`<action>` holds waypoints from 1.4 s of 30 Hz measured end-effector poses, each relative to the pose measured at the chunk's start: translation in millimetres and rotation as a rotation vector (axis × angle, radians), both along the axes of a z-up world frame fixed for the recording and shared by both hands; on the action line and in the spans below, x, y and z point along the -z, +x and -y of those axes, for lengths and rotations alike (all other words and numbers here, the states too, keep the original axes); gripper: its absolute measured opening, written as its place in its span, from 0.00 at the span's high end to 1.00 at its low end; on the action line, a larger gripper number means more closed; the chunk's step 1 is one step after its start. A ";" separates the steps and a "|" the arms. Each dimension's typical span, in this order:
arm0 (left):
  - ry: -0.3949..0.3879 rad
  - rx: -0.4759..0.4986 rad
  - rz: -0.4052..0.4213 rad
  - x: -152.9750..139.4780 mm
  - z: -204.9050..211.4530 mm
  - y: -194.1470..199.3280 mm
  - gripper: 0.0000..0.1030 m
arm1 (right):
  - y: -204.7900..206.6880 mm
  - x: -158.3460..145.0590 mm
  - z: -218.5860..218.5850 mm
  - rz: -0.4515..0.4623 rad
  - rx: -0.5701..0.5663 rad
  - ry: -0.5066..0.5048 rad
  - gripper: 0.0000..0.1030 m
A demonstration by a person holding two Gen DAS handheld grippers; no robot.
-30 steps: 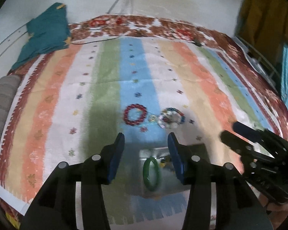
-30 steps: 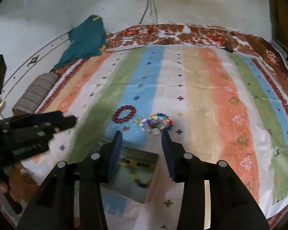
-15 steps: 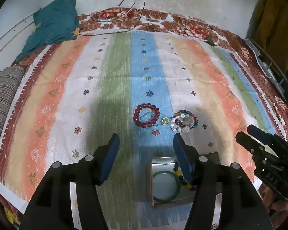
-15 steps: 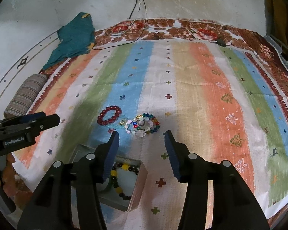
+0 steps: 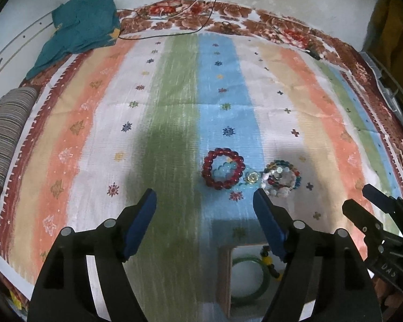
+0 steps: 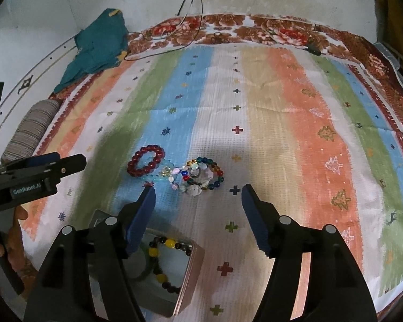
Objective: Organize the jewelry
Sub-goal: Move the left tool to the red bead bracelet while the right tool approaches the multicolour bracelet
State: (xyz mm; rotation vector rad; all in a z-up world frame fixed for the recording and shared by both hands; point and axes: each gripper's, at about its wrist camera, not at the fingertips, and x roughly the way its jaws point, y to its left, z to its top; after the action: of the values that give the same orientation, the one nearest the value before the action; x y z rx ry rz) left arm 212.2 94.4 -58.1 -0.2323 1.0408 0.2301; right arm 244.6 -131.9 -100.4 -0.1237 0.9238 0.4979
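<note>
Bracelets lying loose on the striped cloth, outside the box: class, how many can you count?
3, possibly more in the tangle: a dark red bead bracelet, a pale blue one beside it, and a multicoloured one to its right.

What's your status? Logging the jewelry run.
Left gripper and right gripper just opened, both empty. Red bracelet and multicolour bracelets on cloth; tin part-filled. Nothing blocking.
</note>
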 end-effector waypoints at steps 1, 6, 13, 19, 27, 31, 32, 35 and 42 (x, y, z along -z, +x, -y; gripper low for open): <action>0.005 0.000 -0.001 0.8 -0.1 2.1 0.28 | 2.4 1.1 -1.0 -0.003 -0.001 -0.004 0.35; 0.018 0.001 -0.011 6.4 -1.6 14.7 0.28 | 12.9 6.9 -4.2 -0.013 -0.002 -0.021 0.35; 0.028 0.002 -0.024 15.1 -3.2 26.8 0.28 | 29.5 14.5 -11.4 -0.034 -0.004 -0.033 0.35; 0.029 0.000 -0.035 22.6 -6.7 36.9 0.28 | 35.4 23.0 -18.9 -0.047 -0.017 -0.053 0.35; 0.033 0.005 -0.058 34.7 -11.3 48.6 0.28 | 45.2 31.9 -25.9 -0.056 -0.023 -0.076 0.35; 0.040 0.012 -0.070 40.5 -12.1 53.3 0.27 | 51.3 39.8 -28.0 -0.070 -0.019 -0.085 0.35; 0.041 0.014 -0.073 42.2 -12.7 54.2 0.27 | 52.7 41.7 -28.9 -0.072 -0.019 -0.088 0.35; 0.016 0.012 -0.083 48.5 -16.2 58.5 0.26 | 56.4 47.4 -31.1 -0.079 -0.020 -0.096 0.35; -0.014 0.023 -0.102 62.4 -21.4 66.7 0.26 | 61.7 60.8 -38.6 -0.106 -0.036 -0.112 0.35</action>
State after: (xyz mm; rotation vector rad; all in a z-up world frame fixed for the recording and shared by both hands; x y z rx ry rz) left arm 278.9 115.8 -120.5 -0.2226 1.1462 0.2156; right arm 306.3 -93.3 -161.2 -0.2170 1.0551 0.4895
